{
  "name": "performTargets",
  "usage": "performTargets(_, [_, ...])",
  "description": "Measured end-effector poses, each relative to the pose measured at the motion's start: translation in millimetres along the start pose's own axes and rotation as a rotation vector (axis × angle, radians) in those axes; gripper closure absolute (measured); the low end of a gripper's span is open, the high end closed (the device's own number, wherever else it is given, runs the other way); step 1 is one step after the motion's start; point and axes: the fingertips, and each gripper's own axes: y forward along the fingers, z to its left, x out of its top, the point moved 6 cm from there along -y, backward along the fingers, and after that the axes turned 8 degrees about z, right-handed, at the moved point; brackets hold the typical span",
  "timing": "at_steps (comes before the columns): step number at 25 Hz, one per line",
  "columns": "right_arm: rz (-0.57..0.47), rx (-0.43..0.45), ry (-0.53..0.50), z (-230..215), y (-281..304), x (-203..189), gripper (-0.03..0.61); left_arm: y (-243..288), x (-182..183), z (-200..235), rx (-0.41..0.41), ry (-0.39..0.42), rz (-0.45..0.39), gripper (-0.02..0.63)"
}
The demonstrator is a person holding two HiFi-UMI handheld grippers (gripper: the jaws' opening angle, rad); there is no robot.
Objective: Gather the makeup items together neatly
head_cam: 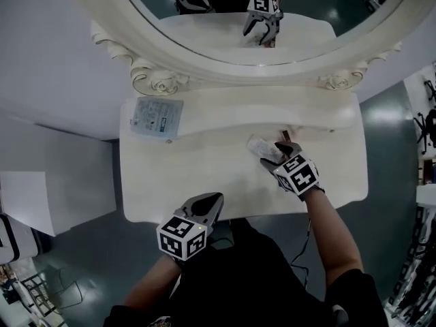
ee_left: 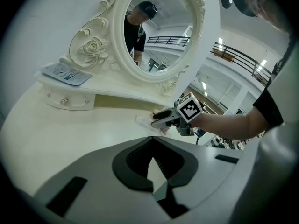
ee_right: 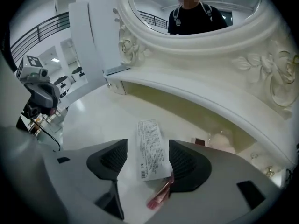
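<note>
My right claw (ee_right: 147, 161) stood wide apart, gripping nothing. The flat white printed sachet (ee_right: 150, 148) lay between its pads on the cream worktop (ee_right: 93, 120), with a slim pink-red packet (ee_right: 159, 197) peeping out beneath it by the right pad. Closing here could have caught only one (both looked thin and slippery) or skidded them apart. My left claw (ee_left: 153, 167) was shut and empty, well off to the left.

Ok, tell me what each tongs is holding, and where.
Nothing. Right tongs open astride the white sachet, not gripping it; left tongs shut, empty.
</note>
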Motion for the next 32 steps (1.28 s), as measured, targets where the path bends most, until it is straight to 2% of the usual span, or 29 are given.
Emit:
performTargets(7, [0.100,0.050,-0.060,-8.8,26.2,2.2,0.298,3.4,0.3,13.7,0.018,-0.037,-0.006,0.604])
performTargets(11, [0.162,-0.001,-0.125,-7.1,32.7,3.7,0.302,2.7,0.6,17.8,0.015,-0.052,-0.013,0.604])
performTargets(17, [0.164,-0.038,-0.093,-1.0,31.0,6.1,0.342,-4.6,-2.0,19.9,0.005,-0.055,-0.009,0.604])
performTargets(21, [0.124,-0.077,-0.007,10.3,25.6,10.4,0.347,-14.0,-4.5,21.1,-0.006,-0.044,-0.006,0.604])
performTargets(28, [-0.009,-0.141,0.275,54.3,20.5,9.9,0.356,-34.4,-9.8,21.0,-0.040,0.006,0.011,0.604])
performTargets(32, [-0.045,-0.169,0.378,86.4,27.0,9.2,0.356,-49.4,-15.5,21.7,-0.061,0.035,0.023,0.604])
